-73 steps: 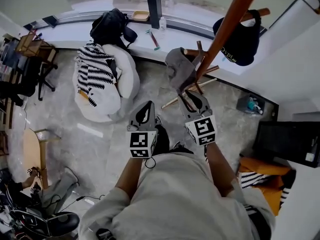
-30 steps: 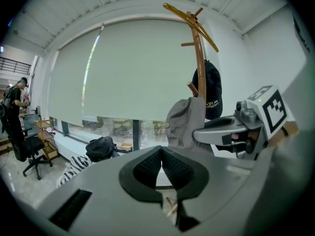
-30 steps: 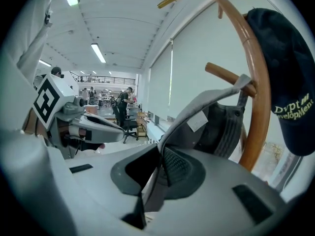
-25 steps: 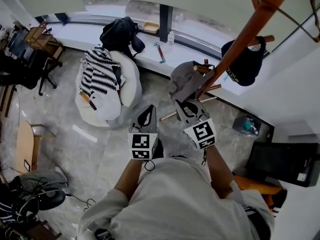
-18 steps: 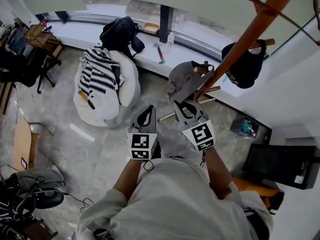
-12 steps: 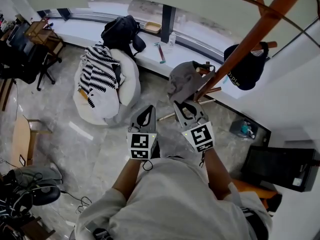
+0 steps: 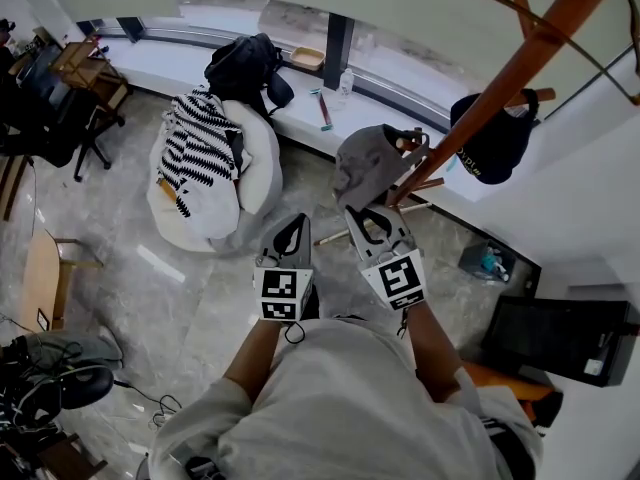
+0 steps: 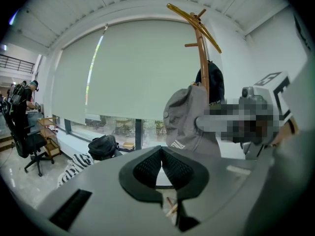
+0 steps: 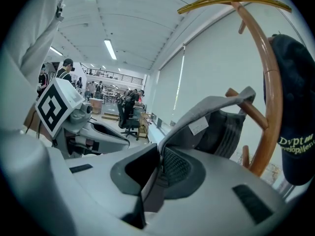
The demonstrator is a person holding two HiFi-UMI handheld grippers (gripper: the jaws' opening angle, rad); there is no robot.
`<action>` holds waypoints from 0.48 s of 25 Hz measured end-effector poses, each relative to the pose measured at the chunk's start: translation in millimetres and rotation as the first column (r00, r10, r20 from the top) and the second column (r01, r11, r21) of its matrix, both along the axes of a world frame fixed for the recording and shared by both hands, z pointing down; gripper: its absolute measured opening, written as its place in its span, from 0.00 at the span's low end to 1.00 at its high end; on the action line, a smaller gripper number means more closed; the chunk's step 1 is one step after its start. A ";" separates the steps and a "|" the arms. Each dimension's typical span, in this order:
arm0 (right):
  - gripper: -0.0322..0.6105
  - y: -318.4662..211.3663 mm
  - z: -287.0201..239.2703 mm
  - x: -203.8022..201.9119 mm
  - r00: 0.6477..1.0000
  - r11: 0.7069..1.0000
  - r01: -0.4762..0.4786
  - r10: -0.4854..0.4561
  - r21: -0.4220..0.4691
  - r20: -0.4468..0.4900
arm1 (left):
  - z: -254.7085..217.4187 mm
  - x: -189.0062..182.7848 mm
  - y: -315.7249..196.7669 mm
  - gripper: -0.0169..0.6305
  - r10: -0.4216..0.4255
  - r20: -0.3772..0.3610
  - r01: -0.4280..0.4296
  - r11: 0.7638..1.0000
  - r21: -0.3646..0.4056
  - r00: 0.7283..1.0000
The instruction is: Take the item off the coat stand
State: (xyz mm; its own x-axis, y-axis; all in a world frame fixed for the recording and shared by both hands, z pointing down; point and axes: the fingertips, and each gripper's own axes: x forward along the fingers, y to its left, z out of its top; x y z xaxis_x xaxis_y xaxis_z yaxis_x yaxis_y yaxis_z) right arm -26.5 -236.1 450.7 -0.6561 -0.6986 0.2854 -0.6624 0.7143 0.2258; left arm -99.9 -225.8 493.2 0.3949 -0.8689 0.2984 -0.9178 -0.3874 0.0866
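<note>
In the head view, the coat stand (image 7: 505,73) slants up at the right. A grey cap (image 7: 365,163) hangs on one of its lower pegs, and a dark cap (image 7: 492,138) hangs on a peg further along. The right gripper (image 7: 362,213) reaches up to the grey cap's near edge. The left gripper (image 7: 293,230) hangs beside it, short of the stand. The left gripper view shows that tool's jaws closed tip to tip with nothing between them, and the grey cap and the stand's pole lie ahead of it. In the right gripper view the jaws are pinched nearly together on the grey cap's brim, which runs up from the pads. The crown is hooked over a wooden peg (image 9: 253,113) by the pole, so the cap is gripped but not yet off the stand. The step in hand looks like the lift-off. The next move likely calls for raising the brim up and outward along the peg until the crown clears its tip, with the pinch kept firm so the thin brim does not slip.
</note>
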 end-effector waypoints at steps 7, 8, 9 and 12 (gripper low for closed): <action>0.09 1.2 -4.1 -9.0 0.999 1.000 0.012 -0.011 0.024 -0.031 | 3.9 -7.7 1.5 0.04 -0.005 -0.010 0.005 1.000 -0.006 1.000; 0.09 1.0 -4.5 -10.0 0.999 1.000 0.015 -0.014 0.026 -0.033 | 4.3 -8.0 1.1 0.04 -0.007 -0.011 0.007 1.000 -0.006 1.000; 0.09 0.9 -4.9 -11.0 0.999 0.999 0.019 -0.018 0.027 -0.038 | 4.5 -8.3 0.7 0.04 -0.009 -0.012 0.009 1.000 -0.006 1.000; 0.10 2.0 -7.2 -15.8 0.998 0.999 0.036 -0.034 0.029 -0.059 | 4.7 -10.8 -0.2 0.04 -0.016 -0.015 0.016 1.000 -0.005 1.000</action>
